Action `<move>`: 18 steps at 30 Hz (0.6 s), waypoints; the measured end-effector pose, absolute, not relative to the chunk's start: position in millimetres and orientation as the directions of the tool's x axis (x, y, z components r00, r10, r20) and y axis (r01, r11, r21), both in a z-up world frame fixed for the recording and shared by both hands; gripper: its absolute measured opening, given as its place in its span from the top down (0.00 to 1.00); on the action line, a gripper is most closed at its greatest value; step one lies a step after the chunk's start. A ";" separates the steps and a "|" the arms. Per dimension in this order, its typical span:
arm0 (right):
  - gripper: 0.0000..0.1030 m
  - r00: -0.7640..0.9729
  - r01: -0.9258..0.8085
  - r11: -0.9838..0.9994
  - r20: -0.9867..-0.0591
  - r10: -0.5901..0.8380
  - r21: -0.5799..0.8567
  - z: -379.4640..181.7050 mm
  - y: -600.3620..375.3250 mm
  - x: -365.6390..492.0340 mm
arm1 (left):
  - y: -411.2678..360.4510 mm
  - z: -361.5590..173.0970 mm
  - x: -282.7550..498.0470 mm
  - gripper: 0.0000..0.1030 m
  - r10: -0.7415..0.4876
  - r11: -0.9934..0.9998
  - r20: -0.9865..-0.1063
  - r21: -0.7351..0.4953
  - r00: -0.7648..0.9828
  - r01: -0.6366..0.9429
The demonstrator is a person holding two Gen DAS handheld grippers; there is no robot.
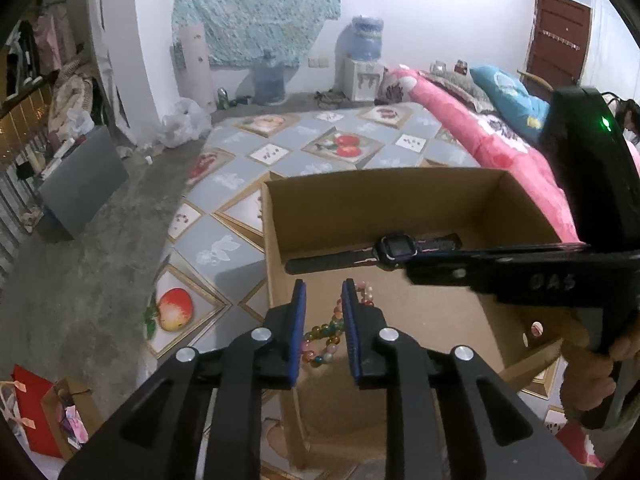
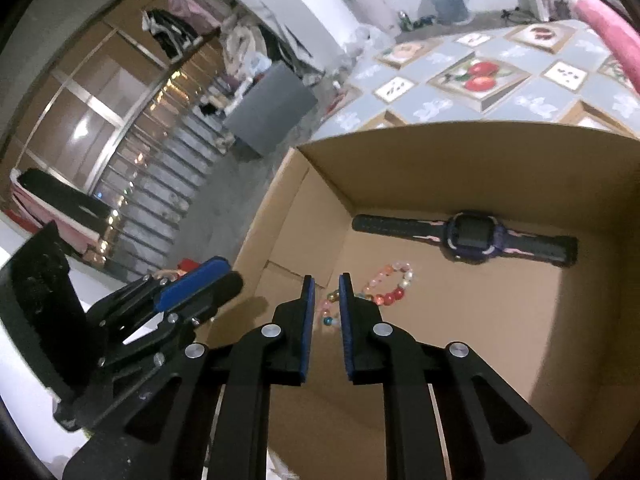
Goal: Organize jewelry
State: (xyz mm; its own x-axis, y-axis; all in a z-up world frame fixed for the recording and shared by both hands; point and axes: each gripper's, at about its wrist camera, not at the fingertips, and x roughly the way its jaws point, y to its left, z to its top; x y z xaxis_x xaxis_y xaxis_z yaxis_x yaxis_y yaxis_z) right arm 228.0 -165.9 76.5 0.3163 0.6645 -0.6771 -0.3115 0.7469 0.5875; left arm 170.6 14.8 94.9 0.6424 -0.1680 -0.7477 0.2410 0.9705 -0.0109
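An open cardboard box [image 1: 380, 178] [image 2: 460, 128] holds a dark watch [image 1: 396, 248] [image 2: 472, 236] lying flat along its far wall. A coloured bead bracelet [image 1: 324, 334] [image 2: 386, 286] lies on the box floor nearer me. My left gripper [image 1: 324, 292] hangs over the box's near-left part, jaws a little apart, and the beads show through the gap below them. My right gripper [image 2: 326, 280] also stands slightly open just above the bracelet's left end, pinching nothing. In the left wrist view my right gripper [image 1: 412, 266] reaches in from the right. One blue pad [image 2: 196, 280] of the left gripper shows at the box's left edge.
The box sits on a fruit-patterned mat [image 1: 340, 146] on a concrete floor. Pink bedding [image 1: 500, 144] lies to the right, and a grey panel [image 1: 84, 180] and a red gift bag [image 1: 28, 408] to the left. A person's hand [image 1: 592, 376] grips the right handle.
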 end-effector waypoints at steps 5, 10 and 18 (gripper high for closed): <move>0.82 0.378 -0.310 0.731 -0.626 0.682 0.608 92.4 -196.4 201.6 | 17.2 106.2 142.4 0.73 -0.165 0.974 -0.710 -0.007 0.684 0.228; 0.82 0.361 -0.329 0.751 -0.659 0.660 0.572 99.1 -197.9 195.4 | 21.2 104.5 118.6 0.66 -0.172 0.976 -0.701 -0.029 0.692 0.214; 0.84 0.108 -0.441 0.789 -0.848 0.519 0.427 63.8 -128.9 250.6 | 49.5 98.4 98.2 0.57 -0.156 0.986 -0.681 -0.066 0.716 0.152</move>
